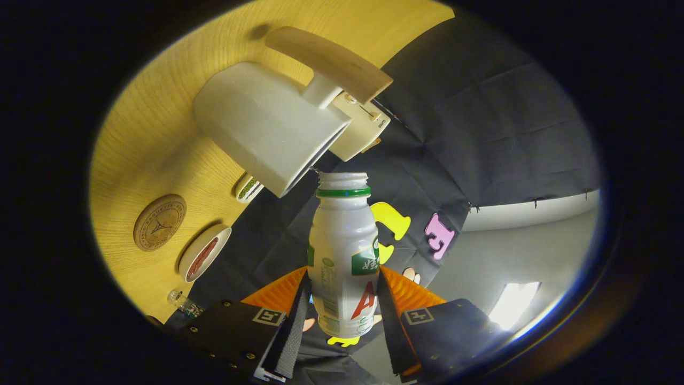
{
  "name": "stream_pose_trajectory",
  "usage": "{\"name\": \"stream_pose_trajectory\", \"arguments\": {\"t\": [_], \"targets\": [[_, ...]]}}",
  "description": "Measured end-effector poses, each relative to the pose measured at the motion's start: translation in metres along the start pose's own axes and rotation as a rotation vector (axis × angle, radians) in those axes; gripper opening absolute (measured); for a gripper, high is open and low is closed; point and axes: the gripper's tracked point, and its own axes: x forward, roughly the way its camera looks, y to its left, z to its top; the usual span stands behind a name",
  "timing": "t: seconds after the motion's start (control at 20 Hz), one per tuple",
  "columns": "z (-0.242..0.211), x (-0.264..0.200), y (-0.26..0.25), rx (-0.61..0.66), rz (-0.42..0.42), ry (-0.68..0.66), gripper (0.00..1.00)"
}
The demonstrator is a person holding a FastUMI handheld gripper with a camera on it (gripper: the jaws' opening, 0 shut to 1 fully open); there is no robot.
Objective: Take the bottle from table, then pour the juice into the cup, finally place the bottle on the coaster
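My gripper (pixel 342 299) is shut on a white plastic bottle (pixel 343 256) with a green neck ring and an open mouth; both fingers press on its lower body. The whole view is rolled sideways, so the bottle is tipped. Its mouth sits just beside the rim of a large white cup (pixel 264 125) with a wooden handle (pixel 328 61), which stands on the wooden table (pixel 144 155). No liquid is visible at the mouth. A round cork coaster (pixel 159 222) lies on the table, apart from the cup.
A cream toaster-like appliance (pixel 363 125) stands right behind the cup. Near the table's edge are a small white dish of reddish grains (pixel 204 252), another small dish with green contents (pixel 248 188), and a little clear bottle (pixel 184 303).
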Motion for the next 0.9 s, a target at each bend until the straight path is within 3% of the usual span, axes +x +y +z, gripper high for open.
{"name": "stream_pose_trajectory", "arguments": {"t": [0.65,0.9], "targets": [[0.0100,-0.0062,0.0080,-0.069,0.001,-0.043,0.66],[0.0089,-0.0017,0.0078,-0.028,0.020,-0.033,0.66]]}}
